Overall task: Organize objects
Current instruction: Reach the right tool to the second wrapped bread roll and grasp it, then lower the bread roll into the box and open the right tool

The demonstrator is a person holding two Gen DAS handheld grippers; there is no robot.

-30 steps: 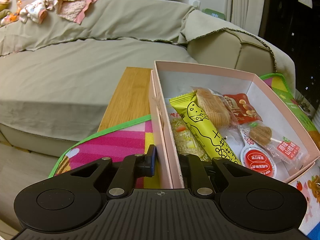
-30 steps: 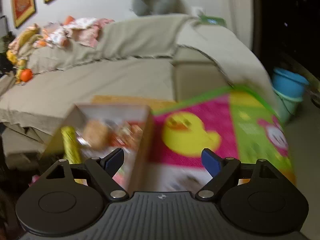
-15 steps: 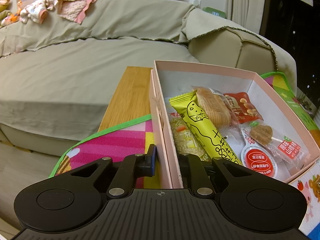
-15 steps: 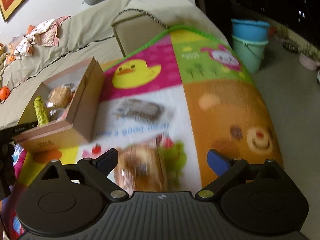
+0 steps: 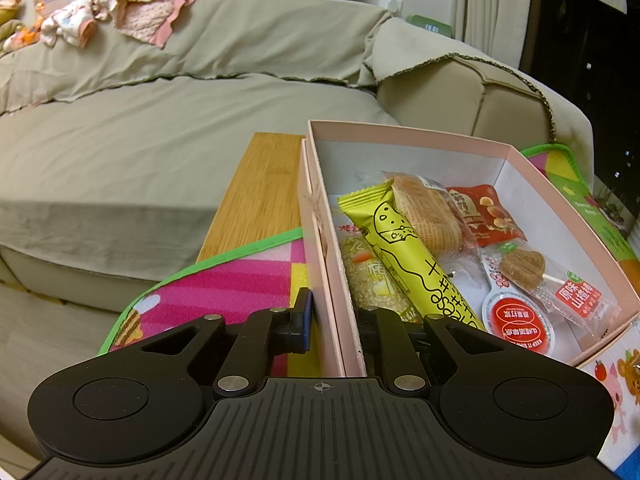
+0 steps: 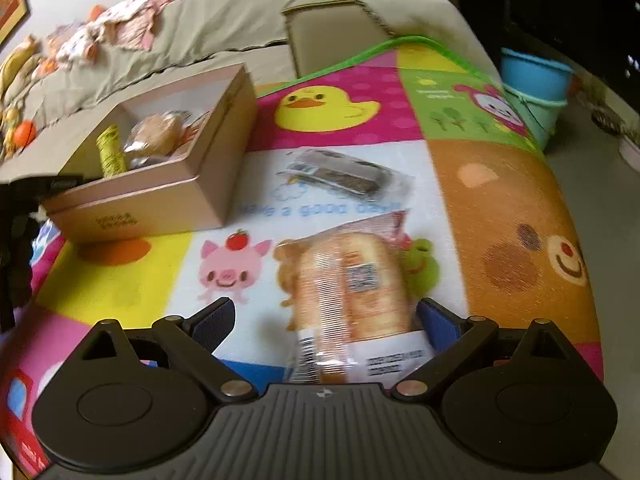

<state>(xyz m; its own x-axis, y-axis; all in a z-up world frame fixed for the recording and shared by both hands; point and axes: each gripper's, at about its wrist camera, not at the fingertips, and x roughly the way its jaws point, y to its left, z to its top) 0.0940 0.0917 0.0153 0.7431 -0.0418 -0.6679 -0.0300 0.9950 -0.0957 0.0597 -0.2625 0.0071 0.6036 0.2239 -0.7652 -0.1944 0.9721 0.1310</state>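
A pink cardboard box [image 5: 400, 136] [image 6: 168, 196] sits on a colourful cartoon mat and holds several wrapped snacks, among them a yellow bar [image 5: 404, 256]. My left gripper [image 5: 334, 322] is shut on the box's near wall, one finger outside and one inside. My right gripper [image 6: 326, 320] is open and low over the mat. A wrapped bread bun [image 6: 352, 292] lies between its fingers, close to the right one. A dark snack bar in clear wrap [image 6: 344, 176] lies on the mat beyond it.
The mat [image 6: 500, 216] covers a low table with a bare wooden end [image 5: 260, 188]. A beige sofa [image 5: 160, 128] with clothes on it stands behind. Stacked blue buckets [image 6: 536, 88] stand on the floor at the right.
My right gripper has swung from facing the sofa down toward the mat and closed in on the bread bun, which now lies between its open fingers. The left gripper and box have stayed put.
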